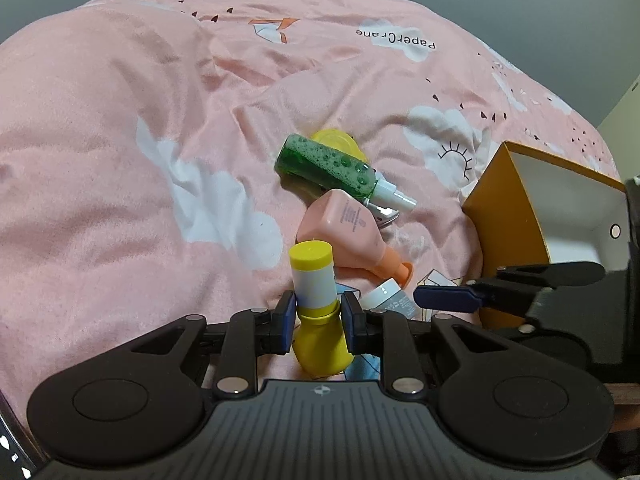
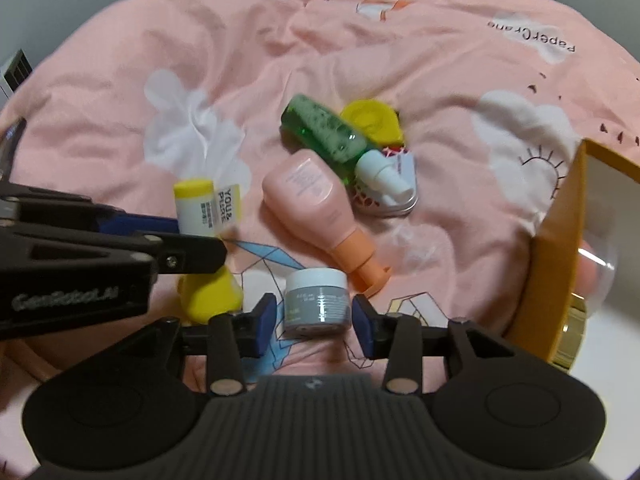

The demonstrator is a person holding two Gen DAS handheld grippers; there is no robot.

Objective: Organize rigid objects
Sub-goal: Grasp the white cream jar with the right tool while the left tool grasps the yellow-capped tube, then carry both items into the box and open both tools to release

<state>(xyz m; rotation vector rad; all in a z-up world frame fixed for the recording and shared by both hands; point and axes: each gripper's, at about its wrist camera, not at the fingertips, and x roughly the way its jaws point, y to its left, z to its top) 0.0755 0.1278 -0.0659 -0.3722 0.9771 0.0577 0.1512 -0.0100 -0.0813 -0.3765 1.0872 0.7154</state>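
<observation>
1. Gripping the yellow plastic bottle with the white label band and yellow cap (image 1: 316, 304), the left gripper (image 1: 316, 314) has its blue pads clamped on the neck where the body narrows, probably because that waist gives a secure hold; the bottle stands nearly upright, cap away from the camera.
2. Just right of it, the small grey jar with a white lid (image 2: 317, 302) sits upright on the pink printed bedcover (image 2: 120, 100). The right gripper (image 2: 316, 322) straddles it, fingers apart, pads clear of both sides; I judge this a line-up for a grasp.
3. Beyond the jar, the peach-pink plastic bottle with an orange pump neck (image 2: 316, 204) lies on its side, and the green translucent spray bottle with a white nozzle (image 2: 332, 136) rests across a round metal tin (image 2: 394, 196) beside a yellow round lid (image 2: 370, 120).
4. At far right, the open orange cardboard box with a white inside (image 2: 560, 220) stands near, likely the destination; something gold-capped already lies in it.
</observation>
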